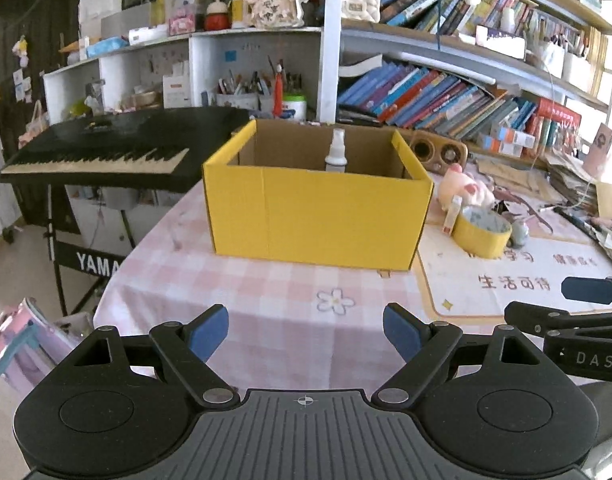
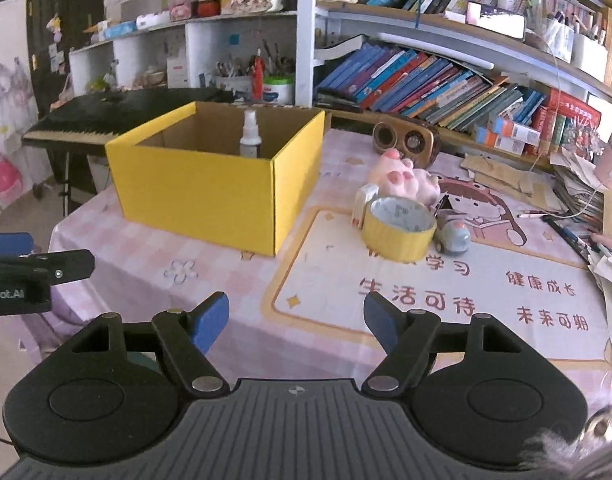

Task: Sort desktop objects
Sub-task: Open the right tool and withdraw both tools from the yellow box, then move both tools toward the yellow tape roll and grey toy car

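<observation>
A yellow cardboard box [image 1: 318, 212] [image 2: 209, 196] stands open on the pink checked tablecloth, with a white spray bottle [image 1: 336, 151] [image 2: 250, 136] upright inside it. To its right lie a yellow tape roll [image 2: 400, 227] [image 1: 482, 232], a pink plush pig [image 2: 406, 178] [image 1: 464, 188], a small white box [image 2: 364, 200] and a grey toy car [image 2: 454, 236]. My left gripper [image 1: 306, 332] is open over the cloth in front of the box, nothing between its fingers. My right gripper [image 2: 295, 322] is open and empty, short of the tape roll.
A wooden speaker [image 2: 406, 140] sits behind the pig. Stacks of paper and pens [image 2: 578, 200] crowd the table's right side. A black keyboard [image 1: 105, 148] on a stand is left of the table. Bookshelves [image 1: 446, 92] line the back.
</observation>
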{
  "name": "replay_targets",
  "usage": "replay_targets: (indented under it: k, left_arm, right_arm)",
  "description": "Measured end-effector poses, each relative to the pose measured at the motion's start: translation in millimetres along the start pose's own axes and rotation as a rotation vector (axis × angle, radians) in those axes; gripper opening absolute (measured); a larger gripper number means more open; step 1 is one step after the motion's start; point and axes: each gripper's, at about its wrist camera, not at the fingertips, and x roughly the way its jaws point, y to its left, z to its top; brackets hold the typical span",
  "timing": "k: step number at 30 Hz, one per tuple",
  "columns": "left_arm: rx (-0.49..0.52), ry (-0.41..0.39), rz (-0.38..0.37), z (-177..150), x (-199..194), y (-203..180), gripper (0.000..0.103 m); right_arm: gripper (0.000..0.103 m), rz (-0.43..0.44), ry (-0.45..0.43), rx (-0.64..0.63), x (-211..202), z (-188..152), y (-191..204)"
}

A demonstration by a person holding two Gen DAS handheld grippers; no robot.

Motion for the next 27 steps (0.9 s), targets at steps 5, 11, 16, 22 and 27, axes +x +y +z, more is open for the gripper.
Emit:
replay_targets:
  k: [5,11,16,22,27]
  left_arm:
    - [0.013,0.004,-0.01,-6.4,-5.1,-5.9,0.087]
    - [0.038,0.004,-0.027,-10.9,-9.0,-12.5,0.087]
    - [0.049,-0.001,-0.041,-12.7,-11.7,-14.3,0.087]
    - [0.053,0.009,-0.067,-13.6,-9.9,-18.0,0.088]
    - [0.072,0.029,-0.105,-14.5,-4.6,-26.1,0.088]
  right_arm:
    - [0.075,0.008,0.002,0.002,-5.7,-8.0,5.1]
    - [0.079,0.006,0.006,0.025,-13.2,-18.2,5.9]
    - [0.081,-0.007,0.007,0.05,-17.9,-22.5,4.6]
    - [0.082,-0.02,0.012,0.065,-22.1,-26.2,1.3]
    - [0.083,-0.038,0.022,0.075,-24.5,-29.5,-3.7]
